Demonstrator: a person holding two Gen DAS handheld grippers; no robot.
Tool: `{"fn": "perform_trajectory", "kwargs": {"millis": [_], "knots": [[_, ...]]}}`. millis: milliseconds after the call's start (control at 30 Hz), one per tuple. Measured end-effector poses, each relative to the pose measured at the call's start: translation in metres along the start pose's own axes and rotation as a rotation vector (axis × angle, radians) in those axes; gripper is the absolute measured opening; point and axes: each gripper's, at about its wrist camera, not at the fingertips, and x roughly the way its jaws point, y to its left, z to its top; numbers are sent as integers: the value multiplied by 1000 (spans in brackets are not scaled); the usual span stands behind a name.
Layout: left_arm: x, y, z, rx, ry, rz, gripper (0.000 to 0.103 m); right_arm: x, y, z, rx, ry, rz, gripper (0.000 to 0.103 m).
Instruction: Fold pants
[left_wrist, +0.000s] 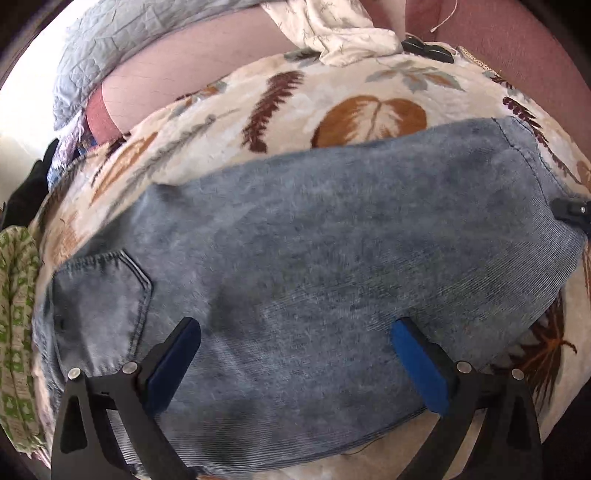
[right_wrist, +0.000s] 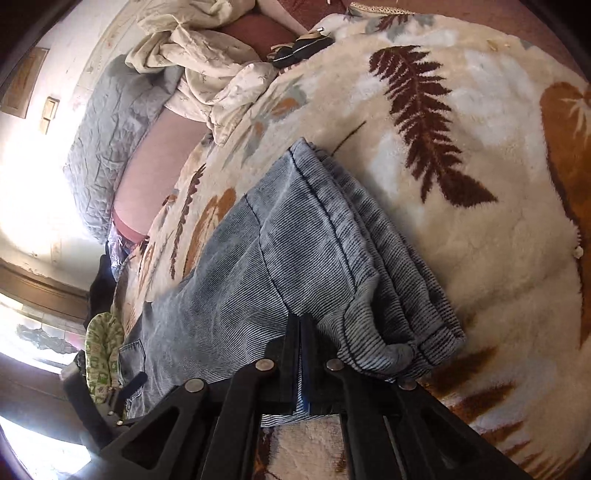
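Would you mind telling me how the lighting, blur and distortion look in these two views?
Left wrist view: strong fisheye bulge, slight motion blur over the pants, blown-out white at the left edge. Right wrist view: sharper denim ribbing, glaring overexposed window light on the left, curved edges, dark corners.

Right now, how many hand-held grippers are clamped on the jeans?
1. The right hand-held gripper is shut on the jeans near the leg hems. The left hand-held gripper hovers open over them by the back pocket.
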Motion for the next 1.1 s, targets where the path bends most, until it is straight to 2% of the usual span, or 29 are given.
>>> {"fn": "perform_trajectory", "kwargs": {"millis": [133,300,367,433,500,633,767,900,1100], "knots": [[1,5,-6,-8,22,-43,103,-4,0,1,4,-22,-19,0],[-1,5,0,9,52,-45,103,-11,-2,1,24,-66,-25,0],[-9,1,5,36,23,-17,103,-20,3,2,4,-121,-42,5],[-18,-6,13,71,-16,-12,103,-32,10,2,-37,-196,-76,5],[-28,-15,26,99,-46,-12,103,-39,8,4,-24,-226,-77,7],[-38,-37,55,167,-80,1,103,-44,-13,7,95,-209,5,7],[-34,-61,78,250,-107,36,103,-52,-21,8,135,-236,11,7],[-24,-82,85,284,-90,27,103,-51,-17,11,130,-237,36,7],[-7,-115,78,308,-42,-11,103,-47,-14,11,103,-202,62,7]]}}
